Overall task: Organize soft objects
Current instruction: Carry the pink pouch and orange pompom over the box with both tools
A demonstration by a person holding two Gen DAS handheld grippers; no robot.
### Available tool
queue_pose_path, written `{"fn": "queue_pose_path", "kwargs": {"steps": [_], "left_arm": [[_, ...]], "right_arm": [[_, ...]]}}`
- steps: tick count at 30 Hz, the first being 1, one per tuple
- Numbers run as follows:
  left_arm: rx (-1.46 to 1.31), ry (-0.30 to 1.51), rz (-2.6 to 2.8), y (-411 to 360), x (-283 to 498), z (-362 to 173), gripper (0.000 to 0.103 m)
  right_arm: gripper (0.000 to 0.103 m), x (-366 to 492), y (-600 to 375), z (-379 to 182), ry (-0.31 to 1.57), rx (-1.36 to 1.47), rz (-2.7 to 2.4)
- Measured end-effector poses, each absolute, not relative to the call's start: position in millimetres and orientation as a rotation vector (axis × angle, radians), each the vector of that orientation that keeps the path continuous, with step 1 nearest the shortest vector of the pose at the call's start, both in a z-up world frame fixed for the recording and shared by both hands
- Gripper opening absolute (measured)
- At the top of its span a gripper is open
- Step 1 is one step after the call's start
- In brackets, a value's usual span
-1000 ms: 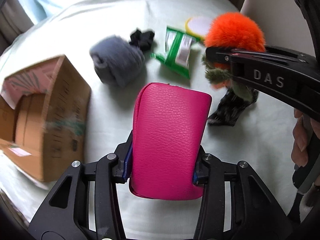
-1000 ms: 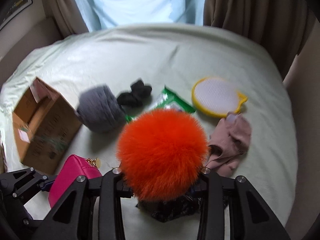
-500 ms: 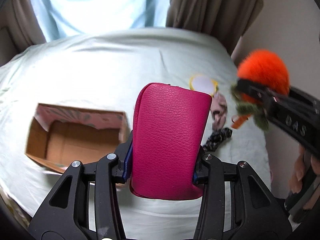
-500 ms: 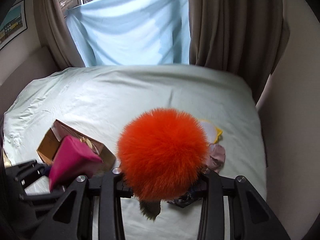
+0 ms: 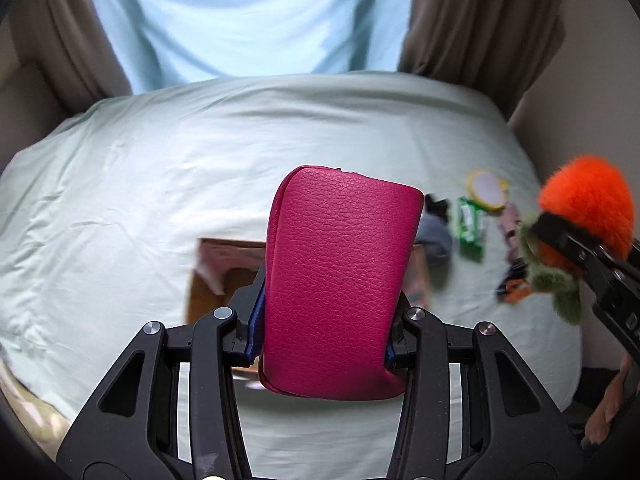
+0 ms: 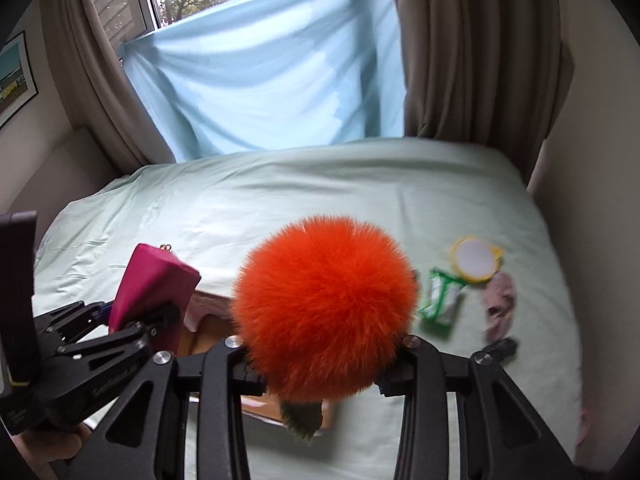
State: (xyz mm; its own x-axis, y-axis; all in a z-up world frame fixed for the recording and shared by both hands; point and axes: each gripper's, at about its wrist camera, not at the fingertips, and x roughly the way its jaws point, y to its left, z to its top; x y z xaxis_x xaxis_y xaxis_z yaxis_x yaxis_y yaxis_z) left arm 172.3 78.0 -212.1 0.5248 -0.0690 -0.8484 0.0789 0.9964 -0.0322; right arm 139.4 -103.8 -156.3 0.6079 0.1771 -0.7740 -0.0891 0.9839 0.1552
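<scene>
Bed (image 5: 160,184): tongs (image 5: 324,332) clamp pouch (image 5: 340,276); pompom (image 6: 324,312) gripped.

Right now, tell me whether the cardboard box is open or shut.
Open: the cardboard box shows a raised flap and bare brown interior.

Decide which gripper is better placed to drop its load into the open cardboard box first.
Probably left. The left gripper holds the pink leather pouch directly over the open cardboard box; the right gripper, gripping the fluffy orange pompom, sits toward the box's right end.
</scene>
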Motion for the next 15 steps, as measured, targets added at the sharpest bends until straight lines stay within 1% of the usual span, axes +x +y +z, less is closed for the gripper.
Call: {"fn": "queue_pose_path", "kwargs": {"steps": [3,8,15], "left_arm": [[0.024,1.056,-0.079,113,183,-226,0.040],[-0.006,1.162,-0.079,157,199,-267,0.040],[0.020,1.310,-0.098,176,224,-337,0.040]], "right_arm": [[0.035,146,-71,-169,0.940,0.117,0.153],[0.035,157,-24,-208,1.046,0.147,0.154],[0.035,194,-4,-275,1.228,0.199,0.119]]}}
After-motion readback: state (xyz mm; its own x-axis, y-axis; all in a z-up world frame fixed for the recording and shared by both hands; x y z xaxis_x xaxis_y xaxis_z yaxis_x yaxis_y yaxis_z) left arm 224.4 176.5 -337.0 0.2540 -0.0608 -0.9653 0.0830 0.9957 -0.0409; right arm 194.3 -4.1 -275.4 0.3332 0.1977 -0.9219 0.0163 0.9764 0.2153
